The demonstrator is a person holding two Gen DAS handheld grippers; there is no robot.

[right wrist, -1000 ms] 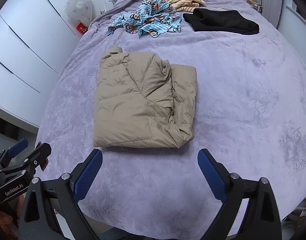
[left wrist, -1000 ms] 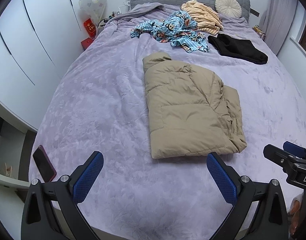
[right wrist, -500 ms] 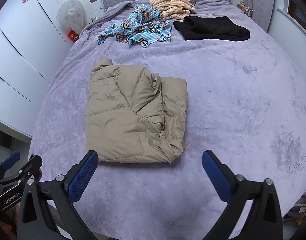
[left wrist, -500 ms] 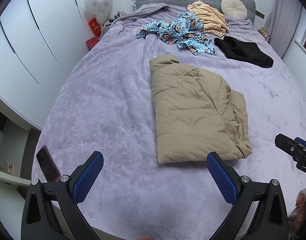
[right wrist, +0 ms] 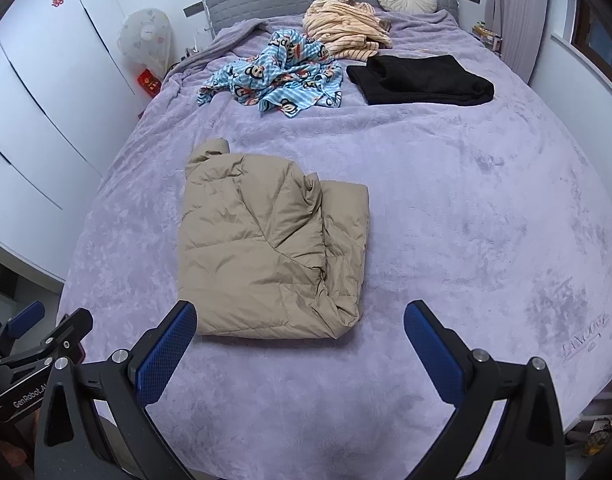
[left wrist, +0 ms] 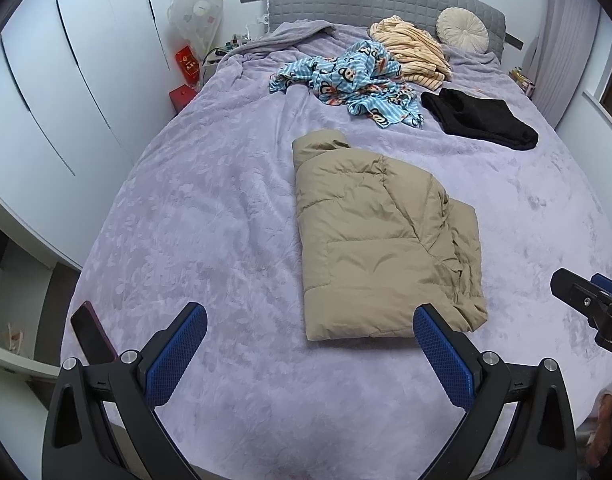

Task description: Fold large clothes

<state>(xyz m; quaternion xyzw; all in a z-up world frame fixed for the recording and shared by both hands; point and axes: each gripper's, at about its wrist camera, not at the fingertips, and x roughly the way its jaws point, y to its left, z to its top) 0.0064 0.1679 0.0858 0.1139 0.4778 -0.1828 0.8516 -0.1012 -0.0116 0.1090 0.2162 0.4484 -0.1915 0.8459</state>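
Folded tan puffer jacket [left wrist: 381,240] lies flat on the purple bedspread [left wrist: 210,216] just ahead of you, while your left gripper [left wrist: 309,344] and right gripper [right wrist: 300,340] both hover spread wide, holding nothing.

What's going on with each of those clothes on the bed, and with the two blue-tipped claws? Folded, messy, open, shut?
Tan puffer jacket: folded, lying flat.
Blue monkey-print garment: crumpled, unfolded.
Peach striped garment: heaped, unfolded.
Black garment: folded flat.
Left gripper: open, holding nothing.
Right gripper: open, holding nothing; its jaws have just been opening.
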